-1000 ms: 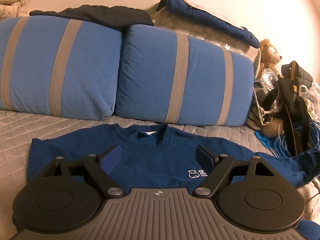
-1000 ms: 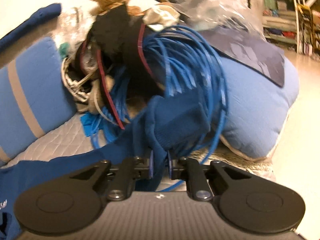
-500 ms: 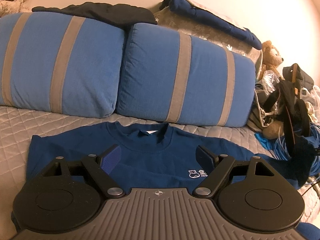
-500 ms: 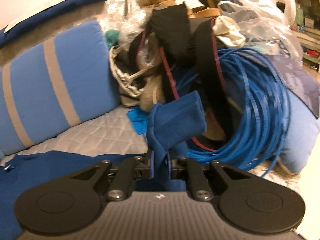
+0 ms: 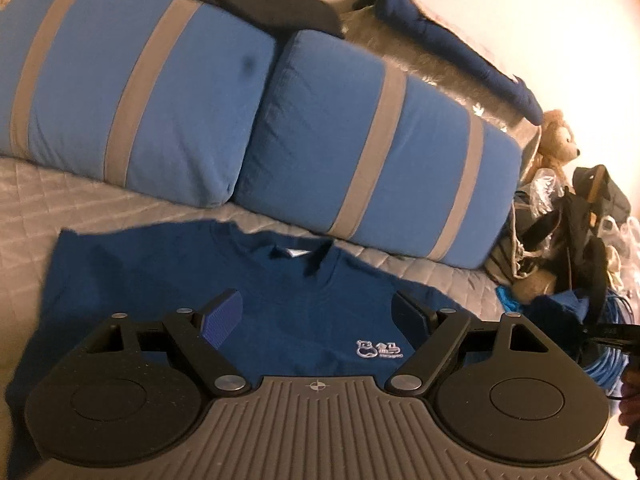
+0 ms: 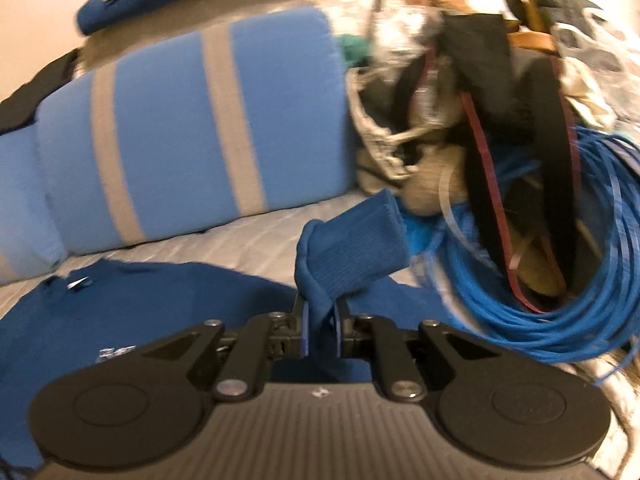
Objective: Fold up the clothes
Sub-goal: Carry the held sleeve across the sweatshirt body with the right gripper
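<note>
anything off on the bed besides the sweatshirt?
Yes: a tangle at the right end of the bed, a blue cable coil, black straps and a teddy bear heaped beside the sweatshirt. The cuff in the right tongs hangs near it.

Wall (image 5: 500, 8): plain, warm light.
Cushions (image 5: 360, 152): blue, grey-striped, against the wall.
Quilt (image 5: 80, 200): grey, below the cushions.

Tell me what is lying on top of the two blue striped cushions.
A dark garment is draped over the left cushion. Behind the right cushion, a navy garment rests on a silvery bulk. What lies beneath either garment is covered.
</note>
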{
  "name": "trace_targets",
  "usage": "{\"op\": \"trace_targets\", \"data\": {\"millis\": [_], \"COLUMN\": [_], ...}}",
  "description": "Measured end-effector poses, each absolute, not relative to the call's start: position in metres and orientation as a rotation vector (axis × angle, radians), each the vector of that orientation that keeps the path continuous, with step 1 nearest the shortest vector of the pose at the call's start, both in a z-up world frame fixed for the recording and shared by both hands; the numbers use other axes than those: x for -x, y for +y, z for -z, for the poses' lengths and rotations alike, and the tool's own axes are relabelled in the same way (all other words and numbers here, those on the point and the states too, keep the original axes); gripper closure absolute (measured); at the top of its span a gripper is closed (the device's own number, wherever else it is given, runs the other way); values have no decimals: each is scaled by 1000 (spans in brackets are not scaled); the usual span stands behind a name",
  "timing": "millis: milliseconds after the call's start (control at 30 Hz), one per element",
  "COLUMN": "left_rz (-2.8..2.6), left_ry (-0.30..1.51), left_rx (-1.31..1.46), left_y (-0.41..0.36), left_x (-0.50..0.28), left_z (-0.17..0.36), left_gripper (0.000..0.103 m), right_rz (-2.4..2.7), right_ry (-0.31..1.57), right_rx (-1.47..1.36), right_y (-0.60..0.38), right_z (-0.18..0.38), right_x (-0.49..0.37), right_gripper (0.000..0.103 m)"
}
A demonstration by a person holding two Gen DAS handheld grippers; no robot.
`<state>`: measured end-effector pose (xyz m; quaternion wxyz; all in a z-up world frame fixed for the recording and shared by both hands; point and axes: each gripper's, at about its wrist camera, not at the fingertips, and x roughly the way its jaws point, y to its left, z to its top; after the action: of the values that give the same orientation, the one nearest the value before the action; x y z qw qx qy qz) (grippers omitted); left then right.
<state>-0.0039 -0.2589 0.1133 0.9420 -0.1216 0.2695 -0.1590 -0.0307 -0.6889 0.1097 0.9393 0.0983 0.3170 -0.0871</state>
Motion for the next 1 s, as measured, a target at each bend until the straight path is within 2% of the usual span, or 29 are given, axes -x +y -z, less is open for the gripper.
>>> {"op": "trace_targets", "data": {"millis": [167, 467, 767, 800, 833, 933, 1000], "left_rz": [464, 470, 388, 388, 389, 386, 388], "left_ry": [485, 526, 473, 468, 459, 422, 414], "left_rx": [296, 344, 296, 295, 293, 284, 280], "left_y": [-274, -274, -272, -273, -273, -272, -273], "left_x": [12, 5, 12, 13, 14, 18, 19], "left_z": [-119, -88, -91, -91, -91, -92, -92], "left_gripper": [21, 21, 21, 21, 21, 21, 21], "right_rz": [92, -82, -339, -390, -443, -525, -551], "right_ry": [653, 658, 639, 648, 658, 623, 594], "right_rx": [-125, 27, 414, 459, 503, 668, 745], "right_y": [-651, -576, -493, -487, -482, -471, -468], "right_z": [-113, -97, -72, -68, -65, -54, -50], "right_x": [21, 13, 30, 34, 37, 56, 67], "right_gripper": [91, 91, 90, 88, 81, 53, 46]}}
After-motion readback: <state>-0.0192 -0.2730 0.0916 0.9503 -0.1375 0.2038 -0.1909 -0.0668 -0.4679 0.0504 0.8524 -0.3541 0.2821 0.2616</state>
